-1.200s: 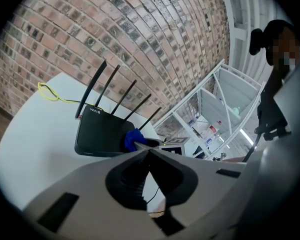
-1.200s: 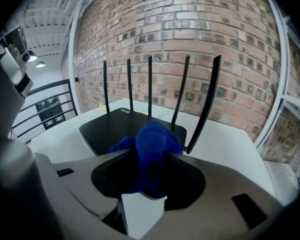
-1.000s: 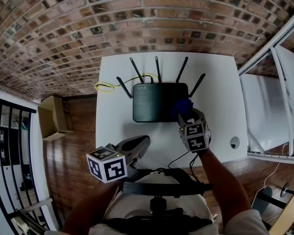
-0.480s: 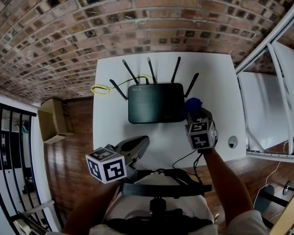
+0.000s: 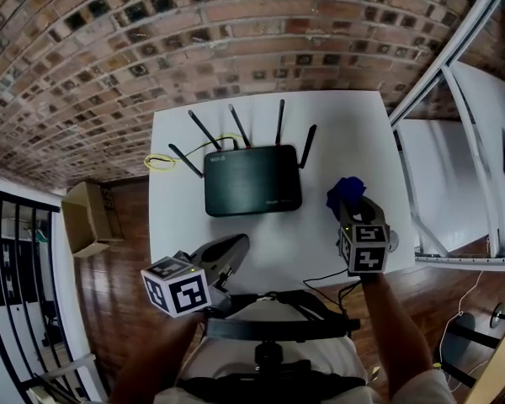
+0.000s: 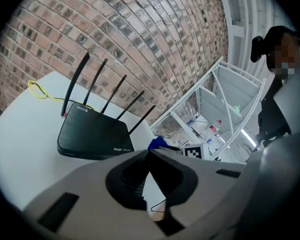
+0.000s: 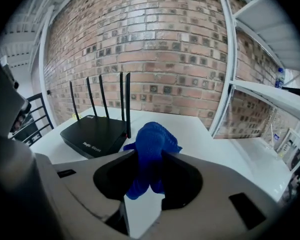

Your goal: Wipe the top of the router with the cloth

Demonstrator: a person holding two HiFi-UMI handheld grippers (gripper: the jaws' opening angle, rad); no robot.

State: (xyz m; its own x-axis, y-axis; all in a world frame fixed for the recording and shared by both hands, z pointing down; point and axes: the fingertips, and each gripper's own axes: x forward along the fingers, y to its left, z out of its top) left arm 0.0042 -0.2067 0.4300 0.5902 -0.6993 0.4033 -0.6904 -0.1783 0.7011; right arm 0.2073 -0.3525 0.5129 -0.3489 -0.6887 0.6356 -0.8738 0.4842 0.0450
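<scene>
Router (image 5: 252, 179) sits mid-table (image 5: 178, 225), antennas toward the brick wall, yellow cable (image 5: 158, 161) by its rear left corner. Blue cloth (image 5: 347, 190), bunched, is pinched in R gripper (image 5: 350, 204); its jaws have just been closing w/ the cloth btwn them. Cloth is off the router, just to its right, above bare tabletop. L gripper (image 5: 232, 247) hangs at the table's near edge, pointing at the router, jaws together, nothing btwn them.

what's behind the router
Behind the router, five antennas rise from its back edge and a yellow cable loops on the table. Where the cable plugs in is hidden by its body.
</scene>
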